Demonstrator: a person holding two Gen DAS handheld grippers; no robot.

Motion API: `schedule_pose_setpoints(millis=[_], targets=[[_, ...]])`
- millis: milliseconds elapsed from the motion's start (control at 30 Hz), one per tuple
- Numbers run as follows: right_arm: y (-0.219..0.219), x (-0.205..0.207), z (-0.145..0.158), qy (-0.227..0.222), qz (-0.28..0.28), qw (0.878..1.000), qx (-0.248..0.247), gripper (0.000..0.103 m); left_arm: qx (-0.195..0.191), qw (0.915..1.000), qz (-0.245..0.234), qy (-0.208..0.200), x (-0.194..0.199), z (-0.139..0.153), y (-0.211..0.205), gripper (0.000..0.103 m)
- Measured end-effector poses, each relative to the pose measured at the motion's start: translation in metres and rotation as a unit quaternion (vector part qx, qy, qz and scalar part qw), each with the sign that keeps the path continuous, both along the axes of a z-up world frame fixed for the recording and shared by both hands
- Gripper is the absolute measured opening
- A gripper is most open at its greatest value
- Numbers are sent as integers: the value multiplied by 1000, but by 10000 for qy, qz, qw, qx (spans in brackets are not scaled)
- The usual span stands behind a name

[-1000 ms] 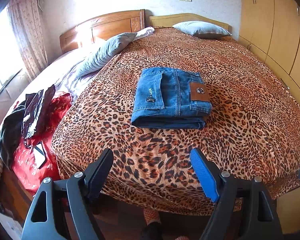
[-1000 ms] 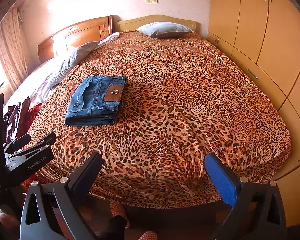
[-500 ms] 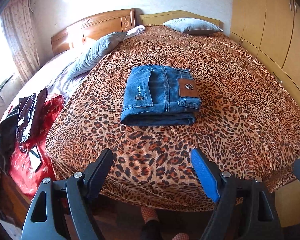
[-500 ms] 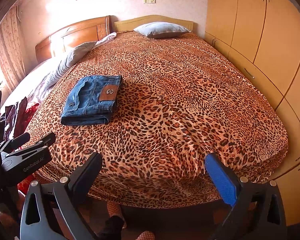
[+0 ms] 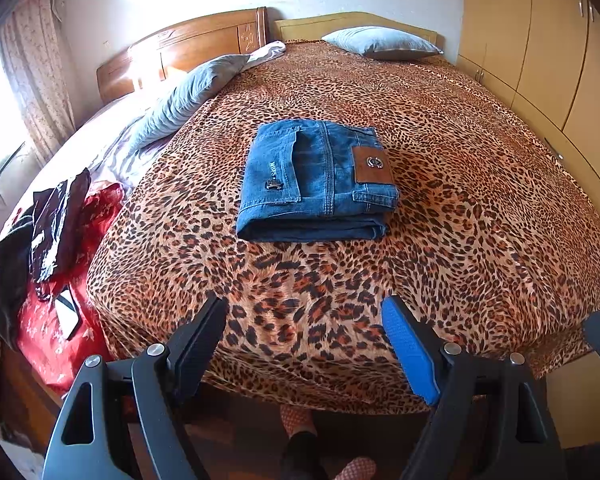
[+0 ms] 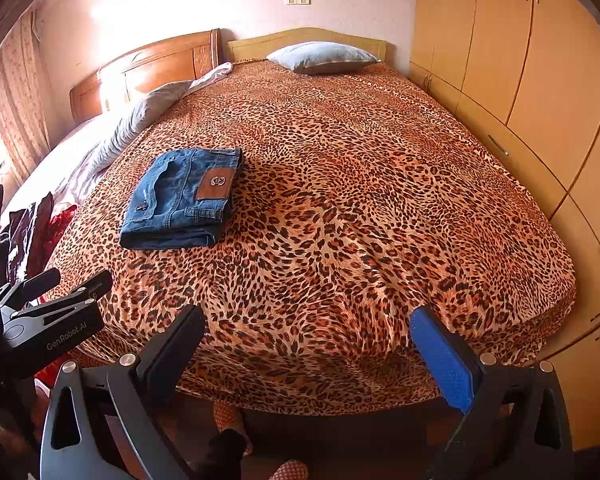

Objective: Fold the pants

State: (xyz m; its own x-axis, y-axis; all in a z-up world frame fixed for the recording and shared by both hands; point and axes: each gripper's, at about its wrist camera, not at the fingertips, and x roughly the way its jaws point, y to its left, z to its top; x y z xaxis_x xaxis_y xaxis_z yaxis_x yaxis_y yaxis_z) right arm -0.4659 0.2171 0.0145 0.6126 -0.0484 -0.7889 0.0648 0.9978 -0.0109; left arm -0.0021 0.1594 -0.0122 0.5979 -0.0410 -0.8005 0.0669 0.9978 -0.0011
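At the far left, only the left wrist view shows well the heap of clothes [image 5: 56, 240] in red and dark colours, with a small white thing lying on it, at the edge of the second bed; in the right wrist view this heap is mostly hidden behind the body of the left gripper [image 6: 56, 320], which enters there from the left edge. Moving to the right, both views show the grey pillow [image 5: 188, 100] beside the leopard bedspread [image 5: 460, 200], and then the jeans [image 5: 320, 180]. The jeans are folded into a compact rectangle and lie flat on the bedspread, toward its left side, with the brown leather patch [image 5: 373, 165] on top facing up. In the left wrist view they are almost in the middle, straight ahead of the fingers; in the right wrist view they are pushed to the left part. Only the right wrist view shows the wide empty-looking right half of the bed up to the wardrobe doors [image 6: 540, 80] with several handles. The left gripper [image 5: 304, 336] is released, its jaws standing wide apart with nothing between them, above the near edge of the bed and well apart from the jeans. The right gripper [image 6: 308, 344] is also spread wide and grasps nothing. Below, at the bottom, patterned slippers [image 5: 296, 420] of the person are seen on the floor.
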Motion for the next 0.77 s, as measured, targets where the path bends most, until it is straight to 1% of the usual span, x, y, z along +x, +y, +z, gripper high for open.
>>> schedule_pose_setpoints(millis=[200, 533, 767], targets=[[0, 0, 0, 23, 1, 10000, -11, 103, -53, 9999, 50, 107, 2, -3, 0, 80], [-3, 3, -4, 105, -41, 9999, -4, 103, -80, 9998, 21, 161, 6, -7, -3, 80], [-5, 4, -7, 165, -67, 9998, 11, 103, -42, 9999, 90, 59, 6, -5, -5, 81]])
